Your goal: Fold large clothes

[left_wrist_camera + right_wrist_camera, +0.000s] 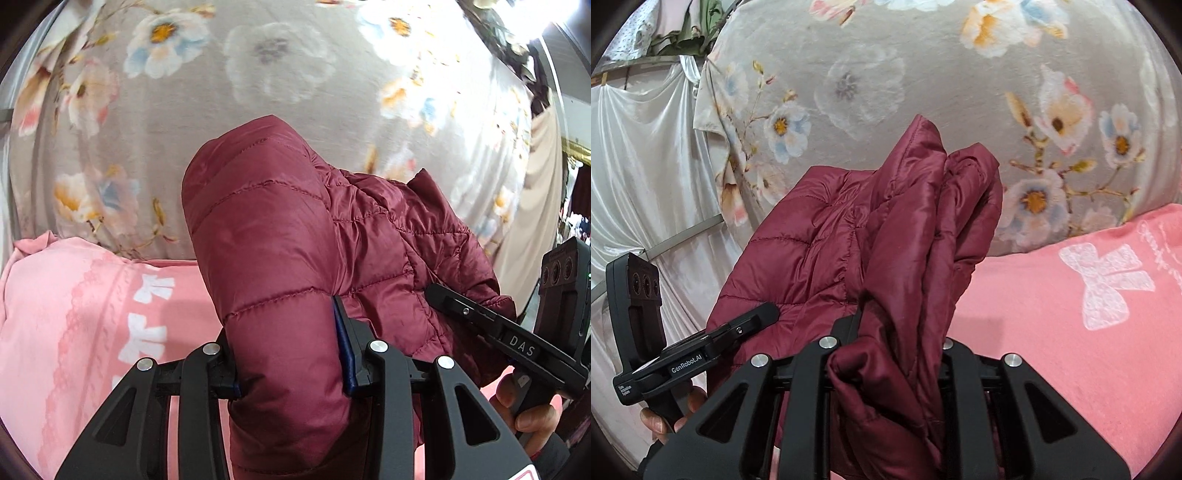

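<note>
A maroon quilted puffer jacket (280, 236) hangs bunched between both grippers above the bed. My left gripper (288, 354) is shut on a thick padded fold of the jacket; its fingertips are hidden by the fabric. My right gripper (897, 332) is shut on a gathered edge of the same jacket (905, 229), which rises in folds in front of it. The right gripper also shows at the right of the left wrist view (480, 317), and the left gripper at the lower left of the right wrist view (746, 325), both against the jacket.
A grey floral blanket (258, 74) covers the bed behind the jacket. A pink blanket with white bows (92, 314) lies nearer, also in the right wrist view (1071, 314). White draped fabric (639, 166) hangs at the left.
</note>
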`<action>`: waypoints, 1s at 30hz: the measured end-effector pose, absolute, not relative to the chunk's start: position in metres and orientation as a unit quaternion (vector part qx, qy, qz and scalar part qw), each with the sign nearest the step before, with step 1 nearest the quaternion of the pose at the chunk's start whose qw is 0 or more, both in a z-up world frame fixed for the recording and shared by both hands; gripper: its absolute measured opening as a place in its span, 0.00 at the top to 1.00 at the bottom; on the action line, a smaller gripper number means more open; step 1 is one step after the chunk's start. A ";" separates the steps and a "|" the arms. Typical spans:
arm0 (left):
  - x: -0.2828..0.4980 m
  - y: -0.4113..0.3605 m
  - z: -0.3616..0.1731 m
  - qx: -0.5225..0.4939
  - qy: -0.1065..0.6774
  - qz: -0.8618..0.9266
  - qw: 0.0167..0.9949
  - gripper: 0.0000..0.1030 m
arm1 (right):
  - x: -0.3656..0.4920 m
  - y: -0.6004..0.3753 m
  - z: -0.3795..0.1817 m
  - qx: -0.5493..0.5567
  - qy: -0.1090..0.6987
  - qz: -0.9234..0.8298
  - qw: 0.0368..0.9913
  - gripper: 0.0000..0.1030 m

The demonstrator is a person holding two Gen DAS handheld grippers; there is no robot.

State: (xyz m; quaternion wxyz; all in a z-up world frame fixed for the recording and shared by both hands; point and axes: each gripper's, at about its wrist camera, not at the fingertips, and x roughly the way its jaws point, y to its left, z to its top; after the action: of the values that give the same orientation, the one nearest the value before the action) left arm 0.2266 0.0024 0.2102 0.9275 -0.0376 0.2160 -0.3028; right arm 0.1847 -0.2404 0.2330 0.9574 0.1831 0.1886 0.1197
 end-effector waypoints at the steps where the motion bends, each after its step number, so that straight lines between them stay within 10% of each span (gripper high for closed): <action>1: 0.237 0.007 0.205 -0.039 0.215 -0.300 0.928 0.66 | 0.196 -0.236 0.229 0.183 0.191 0.123 0.956 0.83; 30: 0.381 0.037 0.018 -0.048 0.334 -0.249 0.908 0.57 | 0.325 -0.206 0.035 0.207 0.327 0.080 0.918 0.76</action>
State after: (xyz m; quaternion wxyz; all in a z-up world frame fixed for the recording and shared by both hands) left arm 0.3805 0.0366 0.0182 0.9077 -0.0483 0.3344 -0.2490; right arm 0.3254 -0.2062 0.0349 0.9185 0.2070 0.3273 0.0799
